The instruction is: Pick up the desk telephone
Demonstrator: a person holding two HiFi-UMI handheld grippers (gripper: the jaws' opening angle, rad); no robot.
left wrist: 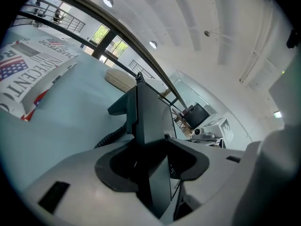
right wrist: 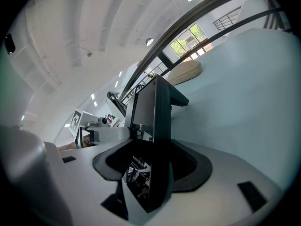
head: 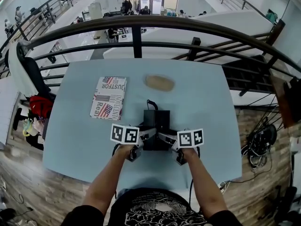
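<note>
The black desk telephone (head: 156, 124) sits on the pale blue table (head: 80, 140), near its front edge. My left gripper (head: 145, 137) grips the telephone's left side and my right gripper (head: 170, 139) its right side. In the left gripper view the telephone's (left wrist: 151, 119) dark edge runs down between the jaws of the left gripper (left wrist: 153, 173), and the pads (left wrist: 113, 173) close against it. Its coiled cord (left wrist: 110, 138) trails off to the left. In the right gripper view the telephone (right wrist: 153, 109) stands the same way inside the right gripper (right wrist: 150, 173), held by the pads (right wrist: 193, 171).
A book with a flag cover (head: 109, 98) lies on the table to the left of the telephone. A flat tan object (head: 160, 83) lies beyond it. A black railing (head: 136, 36) runs past the table's far edge, and cables lie on the wooden floor at the right (head: 261, 142).
</note>
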